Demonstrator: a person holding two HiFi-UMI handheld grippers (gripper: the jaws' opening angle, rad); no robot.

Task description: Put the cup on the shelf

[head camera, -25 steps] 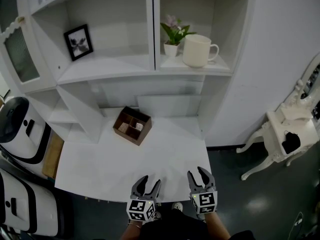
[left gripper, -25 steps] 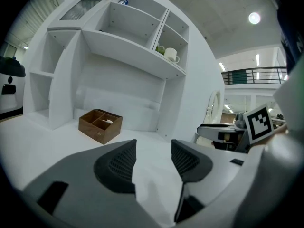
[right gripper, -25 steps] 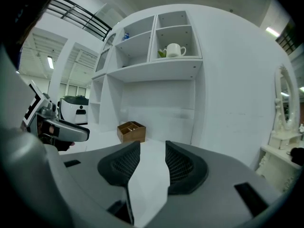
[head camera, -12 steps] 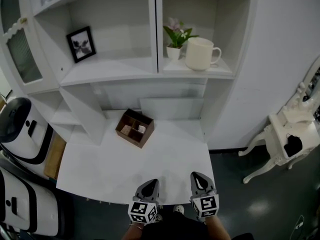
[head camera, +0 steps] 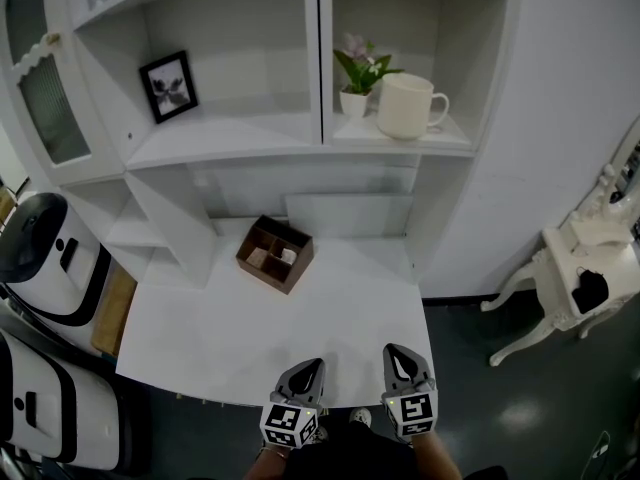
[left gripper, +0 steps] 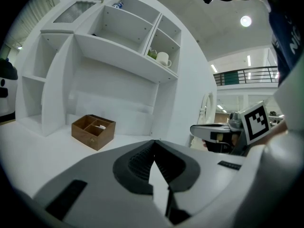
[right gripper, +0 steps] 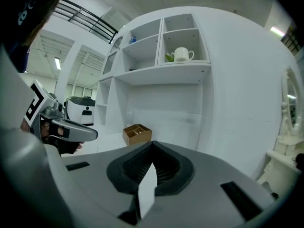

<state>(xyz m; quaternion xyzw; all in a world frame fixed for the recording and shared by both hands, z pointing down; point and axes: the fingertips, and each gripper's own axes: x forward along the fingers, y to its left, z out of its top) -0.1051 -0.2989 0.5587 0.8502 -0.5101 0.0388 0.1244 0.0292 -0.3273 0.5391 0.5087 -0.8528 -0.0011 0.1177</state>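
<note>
A large white cup (head camera: 408, 106) with a handle stands on the upper right shelf (head camera: 400, 138), beside a small potted plant (head camera: 355, 88). The cup (left gripper: 163, 59) is small and far off in the left gripper view, and the cup (right gripper: 182, 54) also shows high up in the right gripper view. Both grippers hover side by side over the near edge of the white table (head camera: 200, 328), far below the cup. My left gripper (head camera: 308, 369) is shut with nothing in it. My right gripper (head camera: 397, 355) is shut and empty too.
A brown wooden organizer box (head camera: 275, 253) sits at the back of the table. A framed picture (head camera: 168, 85) leans on the left shelf. White robot-like machines (head camera: 40, 258) stand at the left, and an ornate white side table (head camera: 585, 268) is at the right.
Both grippers went from open to shut, with nothing between their jaws. The head view shifted slightly, so the shelf and box sit a little to the right.
</note>
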